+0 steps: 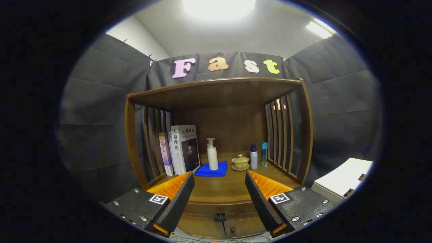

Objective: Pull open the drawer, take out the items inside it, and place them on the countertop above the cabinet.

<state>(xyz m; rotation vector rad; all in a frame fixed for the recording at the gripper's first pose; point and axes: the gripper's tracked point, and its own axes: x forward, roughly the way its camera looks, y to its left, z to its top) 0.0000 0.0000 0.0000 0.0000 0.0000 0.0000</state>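
The claw (pixel 220 197) stands wide apart with nothing between its fingers, which frame the front edge of the wooden cabinet's worktop (pixel 221 190). Just below that edge, between the fingers, runs the drawer (pixel 219 209), closed, with a small dark knob (pixel 220 216) at its middle; the drawer's ends are hidden behind the fingers, and what lies inside cannot be seen. Under it the cabinet doors (pixel 221 229) are cut off low down, and a thin tangle of cables on the floor is hard to make out. Beyond the fingers, toward the back of the worktop, a folded blue cloth (pixel 212 169) lies near the middle with a white pump bottle (pixel 212 154) upright on it. Right of the cloth sits a lidded beige tea bowl on its saucer (pixel 240 162), then a white bottle with a dark cap (pixel 253 157) and a slim teal-capped bottle (pixel 264 154), close together near the right slatted side (pixel 281 135). At the back left corner stand upright books (pixel 184 148), leaning against the left slats; the nearest book's lower corner is covered by the left finger. A wooden top shelf (pixel 216 89) roofs the worktop. Off to the right, a white box-like object (pixel 344 179) is partly cut off.
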